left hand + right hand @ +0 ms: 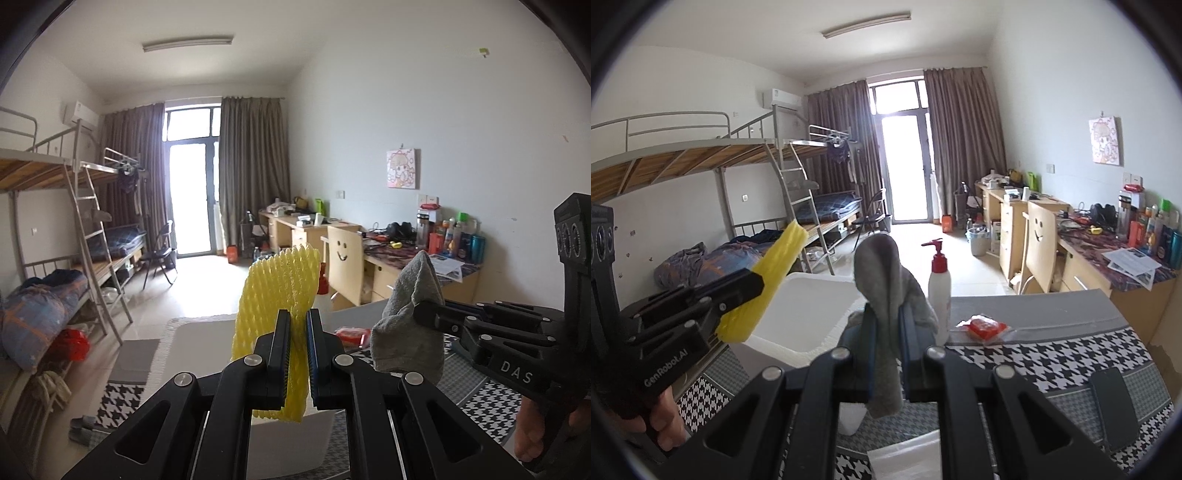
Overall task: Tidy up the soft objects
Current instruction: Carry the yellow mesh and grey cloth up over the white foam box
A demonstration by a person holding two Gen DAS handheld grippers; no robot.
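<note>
My left gripper (297, 319) is shut on a yellow foam net sleeve (277, 295) and holds it up above a white bin (207, 332). It also shows in the right wrist view (753, 286), with the yellow sleeve (772, 273) over the white bin (798, 314). My right gripper (886, 314) is shut on a grey sock (886, 280) that droops between the fingers. In the left wrist view the right gripper (421, 314) holds the grey sock (410, 317) just right of the sleeve.
A houndstooth cloth (1034, 362) covers the table. On it stand a white pump bottle with a red top (939, 291), a red packet (982, 326) and a dark phone (1112, 410). Bunk beds (701, 166) line the left wall, desks (1089, 258) the right.
</note>
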